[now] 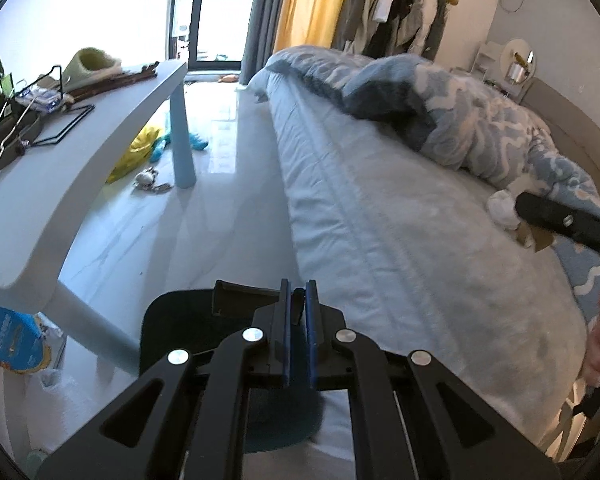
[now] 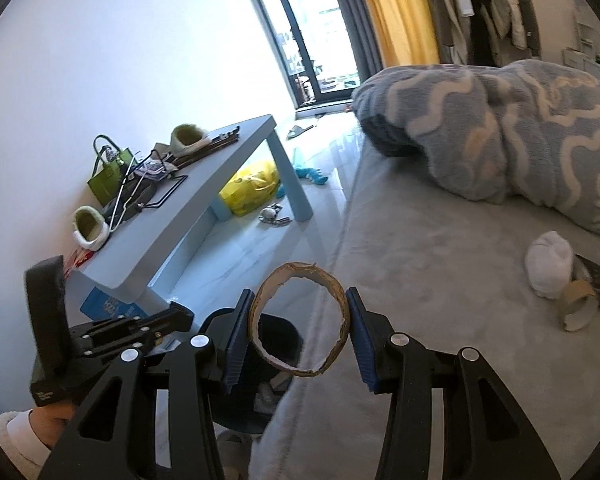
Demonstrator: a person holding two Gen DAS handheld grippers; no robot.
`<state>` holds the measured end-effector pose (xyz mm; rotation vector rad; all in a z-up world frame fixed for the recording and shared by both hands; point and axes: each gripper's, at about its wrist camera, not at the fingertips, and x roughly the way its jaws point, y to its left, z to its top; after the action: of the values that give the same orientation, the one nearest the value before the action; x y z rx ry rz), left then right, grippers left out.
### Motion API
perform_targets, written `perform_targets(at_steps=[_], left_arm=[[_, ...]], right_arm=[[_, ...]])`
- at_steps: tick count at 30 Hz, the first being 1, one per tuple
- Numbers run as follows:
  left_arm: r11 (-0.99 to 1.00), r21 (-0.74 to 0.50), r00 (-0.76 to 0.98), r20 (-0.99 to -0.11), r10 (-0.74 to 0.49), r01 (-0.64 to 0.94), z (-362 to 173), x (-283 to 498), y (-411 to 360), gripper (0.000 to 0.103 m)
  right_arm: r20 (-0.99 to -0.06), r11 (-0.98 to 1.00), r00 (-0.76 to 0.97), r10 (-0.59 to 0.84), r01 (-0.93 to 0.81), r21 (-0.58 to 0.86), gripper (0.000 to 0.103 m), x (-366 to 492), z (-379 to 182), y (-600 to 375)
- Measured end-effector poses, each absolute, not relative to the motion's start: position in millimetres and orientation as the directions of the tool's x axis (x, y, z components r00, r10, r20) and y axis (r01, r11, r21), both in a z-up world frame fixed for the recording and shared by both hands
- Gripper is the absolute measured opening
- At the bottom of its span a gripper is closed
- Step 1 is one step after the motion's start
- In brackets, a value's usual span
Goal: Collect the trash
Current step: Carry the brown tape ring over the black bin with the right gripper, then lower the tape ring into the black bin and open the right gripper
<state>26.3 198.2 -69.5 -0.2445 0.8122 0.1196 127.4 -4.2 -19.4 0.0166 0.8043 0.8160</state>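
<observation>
The right gripper (image 2: 299,322) is clamped on a cardboard ring (image 2: 300,320), a brown loop like the middle of a tape roll. One blue pad presses on each side of the ring, and we look right through its hole. The ring hangs over the side edge of the bed (image 2: 420,320), just above a dark trash bin (image 2: 260,384) that stands on the floor next to the bed. Some bits already lie in the bin.

The left gripper (image 1: 299,320) has its two blue pads almost together. A dark piece sits just past the tips, and I cannot tell if it is pinched. It points at the bin's rim (image 1: 172,308), close by the bed's side edge.

The ring looks very light and thin. It is stiff enough to keep its round shape, but its edge is torn and rough, so a hard squeeze would likely bend it flat. It is not slippery. Holding it across the outside, like now, seems a good way to carry it. It should drop straight down when the pads let go.

More trash waits on the bed, in the middle near the blue patterned blanket (image 2: 520,128): a white crumpled wad (image 2: 550,268) and a broken cardboard tube (image 2: 578,306) touching it. The wad looks soft and squashy, so any spot will do for a grip. The tube is best pinched across its round side.

A light blue tabletop (image 2: 204,184) with slippers and a green bag stands across the floor.
</observation>
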Motion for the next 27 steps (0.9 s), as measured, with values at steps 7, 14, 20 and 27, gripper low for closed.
perform_targets(at_steps=[7, 14, 20, 27], left_arm=[[0.960, -0.173, 0.595, -0.804, -0.008, -0.221, -104.5, 26.3, 222.9, 0.007], [0.941, -0.215, 0.489, -0.870, -0.063, -0.262, -142.0, 21.2, 247.8, 0.008], [0.938, -0.223, 0.433, -0.897, -0.091, -0.264, -159.3, 15.8, 254.2, 0.008], [0.932, -0.240, 0.407, -0.907, -0.114, -0.273, -170.5, 10.2, 264.6, 0.029]], right_arm=[[-0.634, 0.664, 0.372, 0.678, -0.681, 0.310, 0.047, 119.2, -22.4, 29.5], [-0.650, 0.638, 0.334, 0.683, -0.707, 0.307, 0.047, 113.2, -28.7, 59.8], [-0.673, 0.618, 0.300, 0.676, -0.729, 0.295, 0.047, 107.5, -37.9, 82.9], [-0.700, 0.598, 0.265, 0.662, -0.750, 0.282, 0.047, 100.1, -53.1, 111.8]])
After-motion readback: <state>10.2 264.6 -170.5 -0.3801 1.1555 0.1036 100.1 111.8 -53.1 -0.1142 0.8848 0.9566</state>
